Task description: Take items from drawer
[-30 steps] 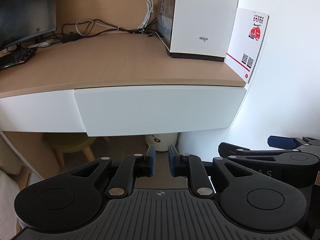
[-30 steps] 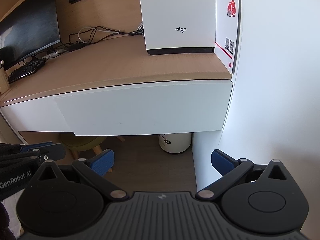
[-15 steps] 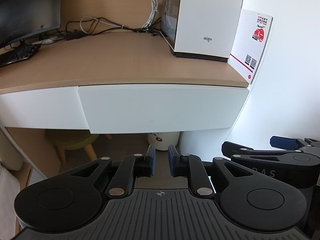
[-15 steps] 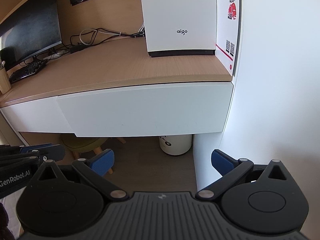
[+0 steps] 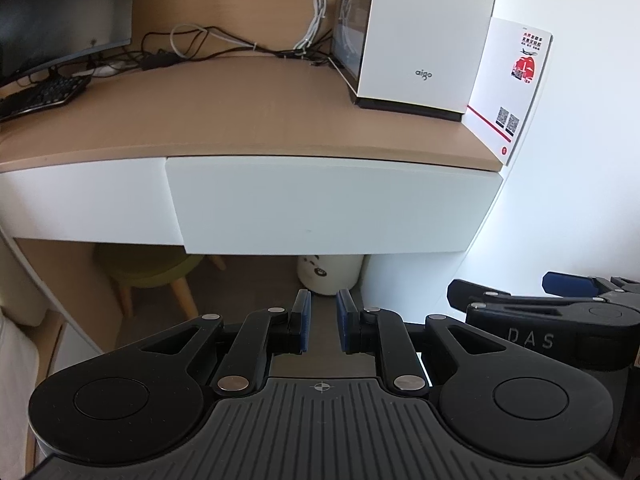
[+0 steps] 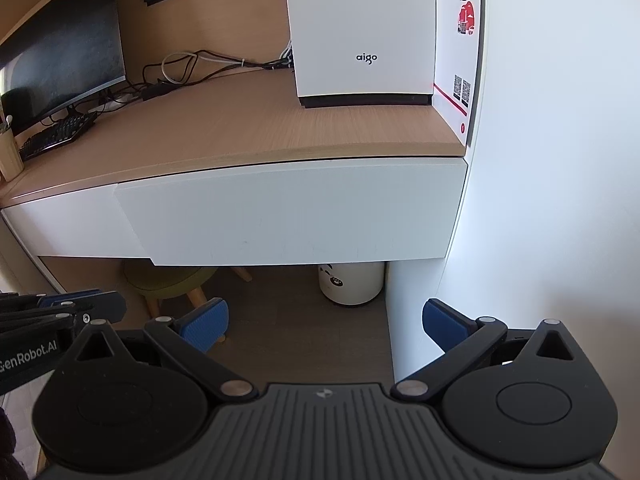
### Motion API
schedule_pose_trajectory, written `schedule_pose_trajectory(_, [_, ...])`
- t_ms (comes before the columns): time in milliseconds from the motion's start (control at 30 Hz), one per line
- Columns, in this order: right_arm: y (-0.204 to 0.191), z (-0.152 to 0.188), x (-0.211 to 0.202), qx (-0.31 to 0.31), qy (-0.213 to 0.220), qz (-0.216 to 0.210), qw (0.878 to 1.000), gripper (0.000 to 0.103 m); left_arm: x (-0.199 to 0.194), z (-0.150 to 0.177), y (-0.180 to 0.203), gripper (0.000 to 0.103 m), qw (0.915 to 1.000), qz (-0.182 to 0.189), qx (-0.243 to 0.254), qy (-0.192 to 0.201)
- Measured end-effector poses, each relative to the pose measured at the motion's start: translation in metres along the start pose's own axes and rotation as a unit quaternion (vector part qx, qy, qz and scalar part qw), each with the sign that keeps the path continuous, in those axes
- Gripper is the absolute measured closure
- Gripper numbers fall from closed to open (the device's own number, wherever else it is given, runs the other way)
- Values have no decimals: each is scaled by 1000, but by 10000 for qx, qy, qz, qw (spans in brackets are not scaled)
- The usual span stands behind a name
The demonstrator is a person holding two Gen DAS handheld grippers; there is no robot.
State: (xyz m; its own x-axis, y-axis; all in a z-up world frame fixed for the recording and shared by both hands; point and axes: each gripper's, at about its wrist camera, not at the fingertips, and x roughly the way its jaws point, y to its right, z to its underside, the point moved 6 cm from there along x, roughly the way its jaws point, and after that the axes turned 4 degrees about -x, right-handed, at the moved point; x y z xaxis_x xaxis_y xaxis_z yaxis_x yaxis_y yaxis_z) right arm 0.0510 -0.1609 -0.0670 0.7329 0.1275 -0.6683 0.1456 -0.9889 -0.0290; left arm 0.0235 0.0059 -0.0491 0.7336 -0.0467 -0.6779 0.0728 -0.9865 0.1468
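Left wrist view alone shows the left gripper [image 5: 321,322] with its blue pads drawn near together, a narrow gap between them, pinching nothing. Right wrist view shows the right gripper [image 6: 324,322] spread wide and empty, plus a cup [image 6: 9,154] far to its left. Ahead of and above both claws, the white drawer [image 5: 332,204] sits closed under the desktop [image 5: 224,104], its long axis running left to right.

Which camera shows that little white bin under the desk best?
The right wrist view: the white bin stands almost whole below the closed drawer. In the left wrist view the bin is smaller and the left gripper fingers hide its base.
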Motion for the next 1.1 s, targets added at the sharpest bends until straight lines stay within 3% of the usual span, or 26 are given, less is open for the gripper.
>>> schedule_pose_trajectory(400, [-14,-13,7,-105,143,145,9997,0,18,-16,-22,86,9991,333,-247,-36])
schedule_pose_trajectory(567, [-28,-27,13,-275,250,298,9989,0,42,-36,-66,86,9954,241,-909,-204])
schedule_pose_trajectory(667, [-34,-32,22,-148,5,270,9995,0,60,-53,-105,84,9901,93,-1353,-369])
schedule_pose_trajectory(767, [-42,-36,26,-170,-173,205,9995,0,79,-66,-132,84,9869,351,-1519,-424])
schedule_pose_trajectory(967, [-41,-30,32,-224,-375,586,9973,0,108,-94,-167,84,9798,453,-1946,122])
schedule_pose_trajectory(1100, [-40,-22,45,-299,-822,537,9947,0,122,-116,-183,84,9811,174,-1853,526])
